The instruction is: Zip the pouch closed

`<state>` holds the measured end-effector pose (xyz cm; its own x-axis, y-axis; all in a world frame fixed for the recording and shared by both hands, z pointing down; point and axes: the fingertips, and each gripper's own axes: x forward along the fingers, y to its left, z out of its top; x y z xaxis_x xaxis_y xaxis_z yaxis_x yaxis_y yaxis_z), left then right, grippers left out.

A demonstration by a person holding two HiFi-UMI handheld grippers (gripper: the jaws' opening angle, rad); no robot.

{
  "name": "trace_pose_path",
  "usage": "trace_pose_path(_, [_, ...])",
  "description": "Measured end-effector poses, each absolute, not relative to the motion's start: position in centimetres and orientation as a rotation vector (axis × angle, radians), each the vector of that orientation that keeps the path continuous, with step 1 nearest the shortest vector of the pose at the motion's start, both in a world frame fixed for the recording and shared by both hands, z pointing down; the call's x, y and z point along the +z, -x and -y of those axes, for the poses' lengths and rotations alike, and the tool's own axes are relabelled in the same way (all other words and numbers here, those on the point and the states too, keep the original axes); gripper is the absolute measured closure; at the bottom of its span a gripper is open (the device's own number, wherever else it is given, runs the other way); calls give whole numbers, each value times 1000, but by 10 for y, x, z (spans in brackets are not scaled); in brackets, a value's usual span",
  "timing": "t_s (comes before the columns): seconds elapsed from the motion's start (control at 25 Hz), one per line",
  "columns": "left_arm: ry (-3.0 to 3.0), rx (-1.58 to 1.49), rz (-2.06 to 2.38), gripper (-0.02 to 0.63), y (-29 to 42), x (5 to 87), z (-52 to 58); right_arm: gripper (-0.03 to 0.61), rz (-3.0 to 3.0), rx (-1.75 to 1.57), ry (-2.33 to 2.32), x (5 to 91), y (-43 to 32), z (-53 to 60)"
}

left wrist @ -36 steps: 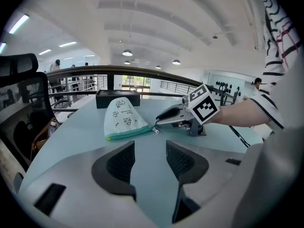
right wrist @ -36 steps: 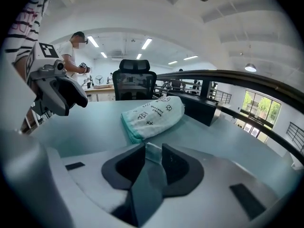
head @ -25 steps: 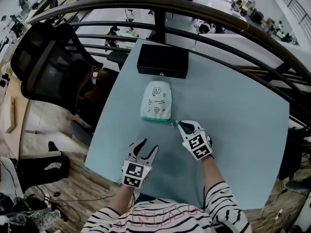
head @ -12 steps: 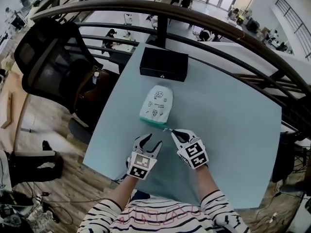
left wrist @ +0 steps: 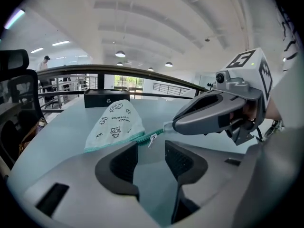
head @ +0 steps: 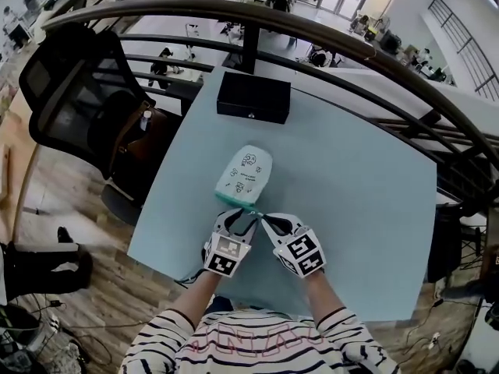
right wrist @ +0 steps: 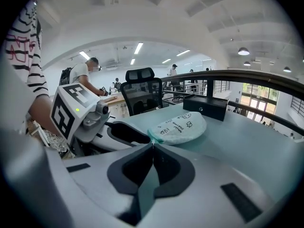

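Your right gripper pinched tight on the zipper end of the pouch (pull dangles below), your left gripper jaws wide, empty, just beside.

On the table the pouch lies toward the near left, its zipper edge turned to me. My left gripper sits just on the near side of that edge. My right gripper is just beside it on the right, tip at the pouch's near right corner, with the zipper pull hanging just left of the tip. A box stands at the far edge, behind the pouch. An office chair stands off the table's left side. A railing runs beyond the far edge.
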<state>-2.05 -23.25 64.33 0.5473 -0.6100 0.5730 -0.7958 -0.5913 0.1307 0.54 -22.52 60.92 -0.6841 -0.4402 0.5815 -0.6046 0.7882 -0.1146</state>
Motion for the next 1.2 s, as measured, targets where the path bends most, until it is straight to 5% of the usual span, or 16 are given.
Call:
trace_pose_path(0.2, [-2434,646,1119,423,13,641,221,549,2412,423,-813,611,-9,206])
trace_pose_path(0.88, [-2377,539,1045,581,1,641,189,549,2385,484,-922,611,-17,179])
trace_pose_path(1.2, [-2359,566,1044,586,1,640,187,549,2336,483,-995,611,-30,178])
